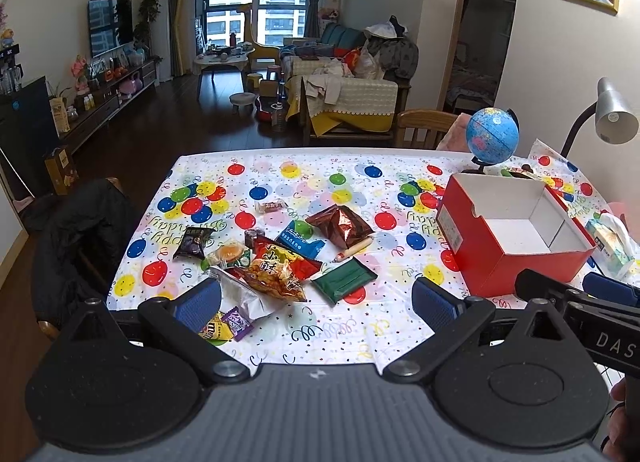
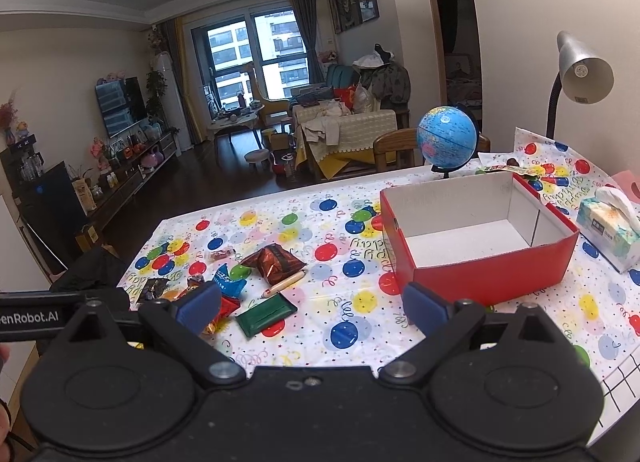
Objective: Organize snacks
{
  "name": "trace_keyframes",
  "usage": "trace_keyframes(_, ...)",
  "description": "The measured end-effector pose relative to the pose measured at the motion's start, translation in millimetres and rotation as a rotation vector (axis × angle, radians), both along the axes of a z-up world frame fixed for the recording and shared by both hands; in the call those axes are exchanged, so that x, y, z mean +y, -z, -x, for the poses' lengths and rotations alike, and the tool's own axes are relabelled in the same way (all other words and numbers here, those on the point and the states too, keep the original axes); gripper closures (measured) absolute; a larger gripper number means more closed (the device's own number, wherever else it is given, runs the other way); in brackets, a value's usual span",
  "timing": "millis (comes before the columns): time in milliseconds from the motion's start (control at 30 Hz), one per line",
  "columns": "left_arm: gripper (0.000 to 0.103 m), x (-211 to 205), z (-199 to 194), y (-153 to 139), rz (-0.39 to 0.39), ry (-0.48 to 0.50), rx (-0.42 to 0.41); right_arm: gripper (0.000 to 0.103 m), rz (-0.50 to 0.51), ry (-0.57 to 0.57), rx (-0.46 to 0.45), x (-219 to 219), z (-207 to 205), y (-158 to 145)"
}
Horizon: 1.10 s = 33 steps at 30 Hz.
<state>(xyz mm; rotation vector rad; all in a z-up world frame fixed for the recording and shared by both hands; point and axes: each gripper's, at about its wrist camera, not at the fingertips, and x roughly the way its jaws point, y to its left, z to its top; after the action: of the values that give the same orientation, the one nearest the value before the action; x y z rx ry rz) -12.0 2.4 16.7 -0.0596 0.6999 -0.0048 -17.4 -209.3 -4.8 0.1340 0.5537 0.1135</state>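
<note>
both claws hang low over the near edge of the worktop [image 1: 320,326], spread wide and gripping nothing: the left claw [image 1: 316,304] above the near end of the snack heap, the right claw [image 2: 312,308] between the heap and the red box [image 2: 480,274].

the job looks barely begun. the red box, white inside with a divider near its far end, shows bare in both views, so as far as can be seen every snack has yet to go in. the loose snacks lie left of it: a small purple packet [image 1: 237,322] and a yellow one touching it nearest, a silver bag [image 1: 244,294] under an orange crisp bag [image 1: 276,274], a flat green packet [image 1: 343,280], a wrapped sausage stick [image 1: 354,251], a blue packet [image 1: 300,240], a brown foil bag [image 1: 340,224], a dark packet [image 1: 192,243] and, farthest, a small pink one [image 1: 271,206].

the worktop wears a balloon-print birthday cloth. a tissue pack [image 2: 610,234] lies right of the box, with a globe [image 2: 446,136] and a desk lamp [image 2: 580,70] behind. beyond are wooden chairs, a cluttered sofa, a television and a large window.
</note>
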Motion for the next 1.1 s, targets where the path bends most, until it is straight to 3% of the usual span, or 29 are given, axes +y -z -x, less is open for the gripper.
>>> trace_keyframes(1100,0.001,-0.3,1.9,-4.8,0.001,0.009,-0.004,0.005,0.002,0.001,-0.001,0.4,-0.2,-1.4)
